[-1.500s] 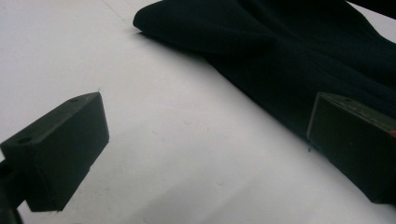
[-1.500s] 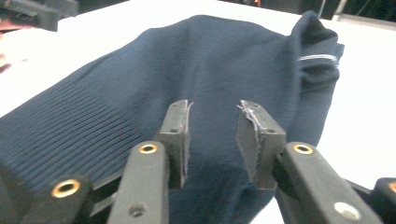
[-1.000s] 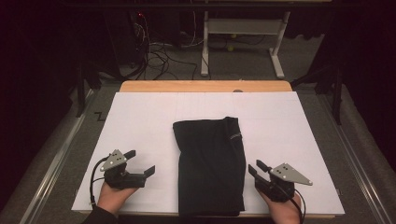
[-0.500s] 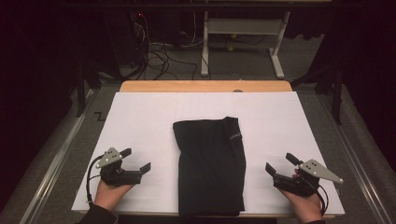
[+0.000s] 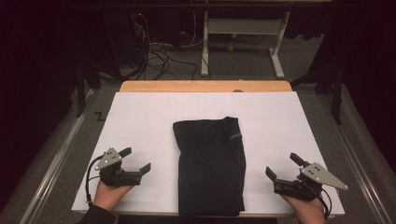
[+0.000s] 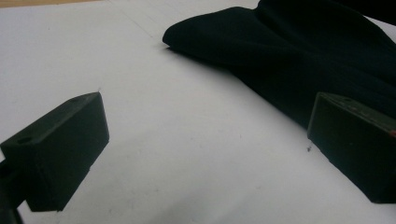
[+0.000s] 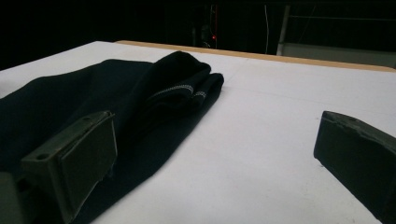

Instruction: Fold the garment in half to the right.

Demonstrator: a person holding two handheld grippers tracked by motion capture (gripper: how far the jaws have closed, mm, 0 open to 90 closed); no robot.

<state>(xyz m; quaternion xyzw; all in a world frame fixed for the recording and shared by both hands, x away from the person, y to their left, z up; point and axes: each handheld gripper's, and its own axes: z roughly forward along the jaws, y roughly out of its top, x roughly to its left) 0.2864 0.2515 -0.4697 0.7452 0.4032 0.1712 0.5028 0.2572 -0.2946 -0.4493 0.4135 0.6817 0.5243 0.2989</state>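
Tools gaping, both empty.
Your left tool (image 5: 131,160) and right tool (image 5: 282,166) flank the folded black garment (image 5: 210,163), apparently poised for its edges.

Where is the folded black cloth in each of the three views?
High view: the black cloth lies in the middle of the white sheet, between the two grippers.
Left gripper view: the cloth is at the upper right, behind the right finger.
Right gripper view: the cloth is at the left, behind the left finger.
Shared landmark: the white sheet under it.
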